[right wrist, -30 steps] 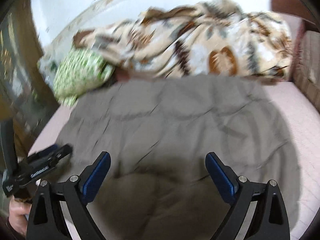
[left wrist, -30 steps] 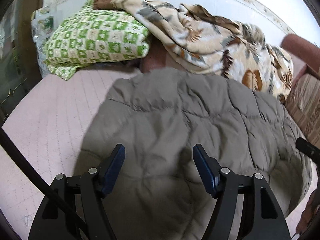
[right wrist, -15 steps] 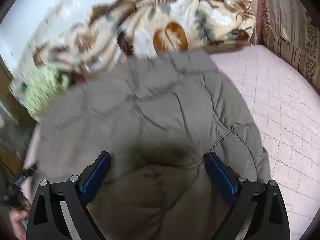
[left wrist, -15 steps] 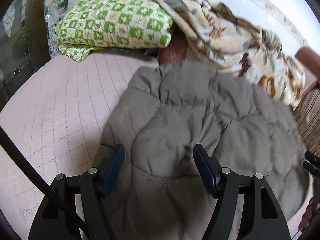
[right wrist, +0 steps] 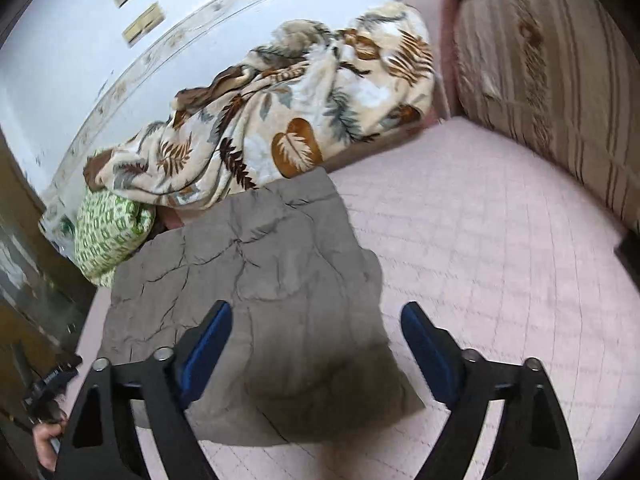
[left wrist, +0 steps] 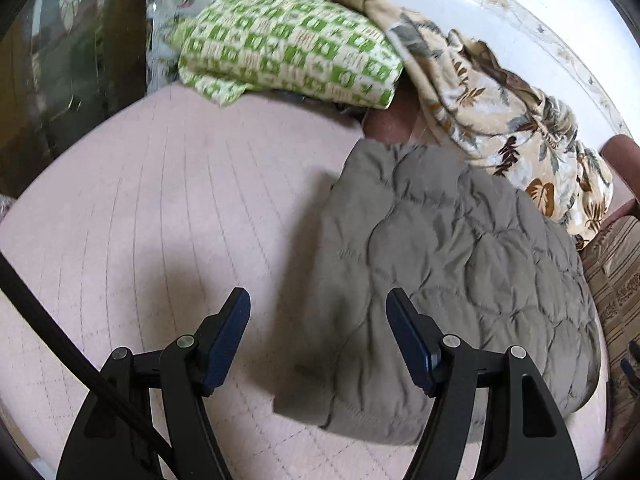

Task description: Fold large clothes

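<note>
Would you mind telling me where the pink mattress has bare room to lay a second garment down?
Two patches are free: left of the grey quilted jacket, up to the green patterned pillow; and right of the jacket, between it and the striped cushion. Along the wall it is crowded: the pillow and the leaf-print blanket fill that edge of the pink mattress.

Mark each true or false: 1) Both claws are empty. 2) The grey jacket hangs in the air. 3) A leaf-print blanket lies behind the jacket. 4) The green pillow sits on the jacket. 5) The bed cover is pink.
1) True: the left claw and right claw stand open, gripping nothing; the right jaws have just been closing.
2) False: the jacket lies flat on the bed.
3) True: the blanket is heaped behind it.
4) False: the pillow lies apart, by the blanket.
5) True: the cover is pink, quilted.
</note>
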Available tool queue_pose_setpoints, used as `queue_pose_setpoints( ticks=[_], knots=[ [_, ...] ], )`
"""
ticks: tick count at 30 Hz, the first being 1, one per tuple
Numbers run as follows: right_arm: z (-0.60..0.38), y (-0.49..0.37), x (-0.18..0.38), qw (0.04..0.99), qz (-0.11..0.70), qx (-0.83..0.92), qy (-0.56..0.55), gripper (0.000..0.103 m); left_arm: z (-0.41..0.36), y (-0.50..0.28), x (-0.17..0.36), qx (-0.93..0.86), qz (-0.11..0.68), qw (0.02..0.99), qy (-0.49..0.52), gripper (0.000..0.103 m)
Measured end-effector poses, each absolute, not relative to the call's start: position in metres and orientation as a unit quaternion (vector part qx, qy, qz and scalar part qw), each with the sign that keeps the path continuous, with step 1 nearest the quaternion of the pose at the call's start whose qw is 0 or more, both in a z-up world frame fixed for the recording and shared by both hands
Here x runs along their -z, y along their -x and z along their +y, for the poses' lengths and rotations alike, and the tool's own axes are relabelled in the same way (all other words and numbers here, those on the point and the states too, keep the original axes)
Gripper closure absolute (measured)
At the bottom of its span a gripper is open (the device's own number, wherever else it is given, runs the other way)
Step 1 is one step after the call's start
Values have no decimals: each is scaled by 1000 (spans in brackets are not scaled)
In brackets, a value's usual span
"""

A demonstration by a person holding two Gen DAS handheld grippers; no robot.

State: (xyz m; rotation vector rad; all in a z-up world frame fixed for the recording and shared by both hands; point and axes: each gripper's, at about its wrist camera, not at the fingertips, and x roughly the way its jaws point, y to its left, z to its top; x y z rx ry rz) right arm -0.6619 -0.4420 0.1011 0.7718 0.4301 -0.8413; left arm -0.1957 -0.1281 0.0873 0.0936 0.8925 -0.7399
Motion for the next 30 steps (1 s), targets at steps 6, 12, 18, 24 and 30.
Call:
queue_pose_setpoints(
  ticks=[6,12,18,24,30],
  knots=[
    [-454,677,-81,792,230,404,-397,32,-123,183,-69,340,461,819,-34,33],
    [-468,694,-51,770,241,385,-448,32,-134,176,-44,336,500,796,-54,32],
    [-462,677,-30,755,319,399,-411,32,-147,198,-51,320,443,826,-136,32],
    [-454,710,-41,762,245,393,-452,32,-103,193,-70,348,466,813,-30,32],
    [-440,729,-36,758,191,348,-518,32,-63,182,-56,345,515,784,43,32]
  ],
)
